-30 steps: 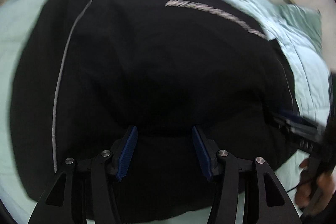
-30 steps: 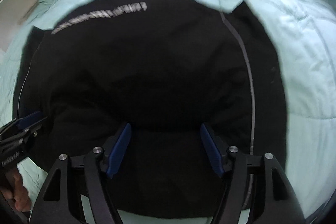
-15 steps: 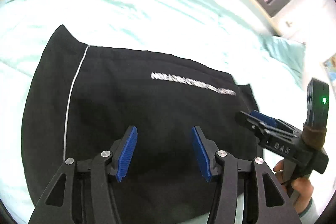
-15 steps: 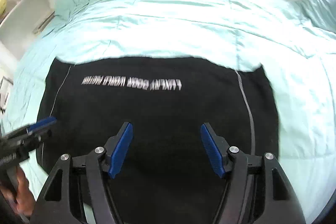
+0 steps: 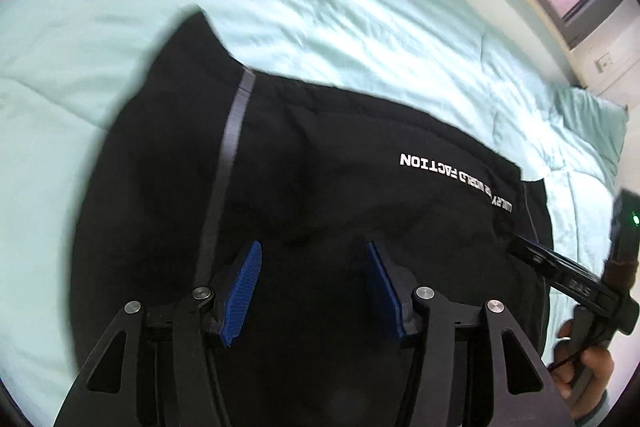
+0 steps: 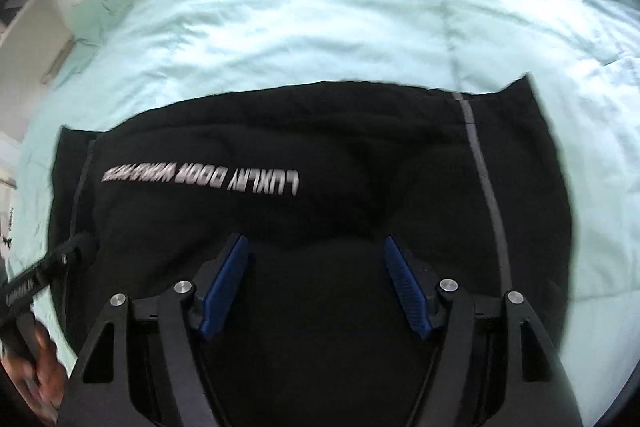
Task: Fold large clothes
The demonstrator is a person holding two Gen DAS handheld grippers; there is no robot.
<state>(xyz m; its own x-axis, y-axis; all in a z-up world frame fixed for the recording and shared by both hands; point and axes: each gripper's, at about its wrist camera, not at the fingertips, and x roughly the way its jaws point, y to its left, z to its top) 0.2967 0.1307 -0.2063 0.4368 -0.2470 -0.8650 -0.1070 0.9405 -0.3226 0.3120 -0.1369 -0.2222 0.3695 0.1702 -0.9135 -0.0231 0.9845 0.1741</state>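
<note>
A black garment [image 5: 320, 211] lies spread across the mint-green bed [image 5: 320, 7], filling mid-frame. Above it hang the left hand-held gripper [image 5: 312, 287] and right hand-held gripper [image 6: 316, 287], jaws parted, empty.

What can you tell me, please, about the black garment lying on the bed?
The black garment is dark, soft-looking fabric, spread fairly flat with some mild rumples on the pale mint bedding. White block lettering runs across it, and a thin grey stripe runs down each side. One far corner pokes up in a point. Neither gripper visibly pinches it.
</note>
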